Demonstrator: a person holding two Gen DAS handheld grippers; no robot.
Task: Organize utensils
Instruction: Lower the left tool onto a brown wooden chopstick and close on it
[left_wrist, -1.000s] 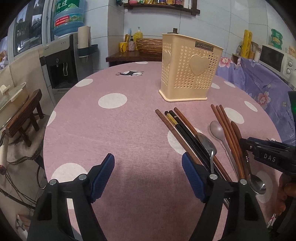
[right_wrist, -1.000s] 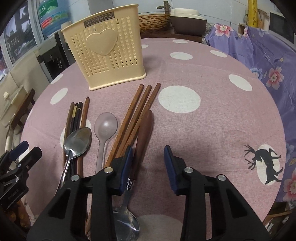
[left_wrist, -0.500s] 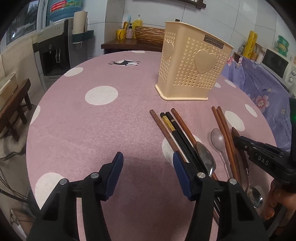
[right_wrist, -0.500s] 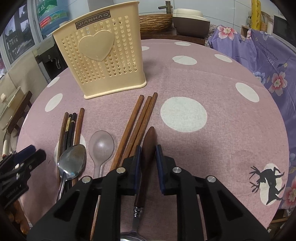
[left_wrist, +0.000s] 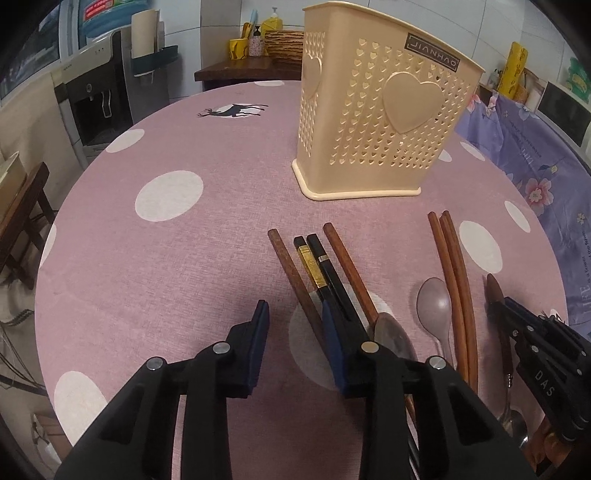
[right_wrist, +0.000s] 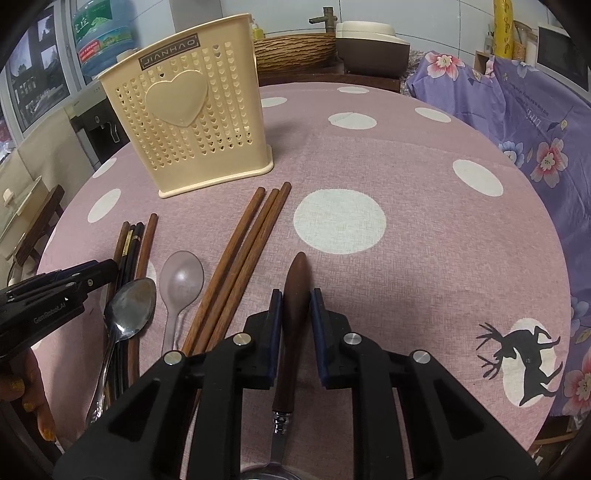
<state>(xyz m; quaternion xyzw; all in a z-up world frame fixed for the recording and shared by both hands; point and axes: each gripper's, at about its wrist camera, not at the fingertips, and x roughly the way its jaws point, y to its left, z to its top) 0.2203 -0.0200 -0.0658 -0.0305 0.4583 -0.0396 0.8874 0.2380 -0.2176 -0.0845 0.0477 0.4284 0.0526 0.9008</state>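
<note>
Right tongs (right_wrist: 296, 328) have just squeezed shut on the wooden-handled spoon (right_wrist: 294, 295), ready to lift. Left tongs (left_wrist: 295, 347) have been closing, nothing between them, chopsticks (left_wrist: 325, 273) just beside.

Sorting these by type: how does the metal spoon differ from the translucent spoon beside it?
The metal spoon is shiny, opaque steel; the translucent spoon is pale, see-through plastic. The metal spoon lies atop the dark chopsticks; the translucent spoon lies directly on the tablecloth. Both lie bowl-up, bowls toward the holder.
</note>
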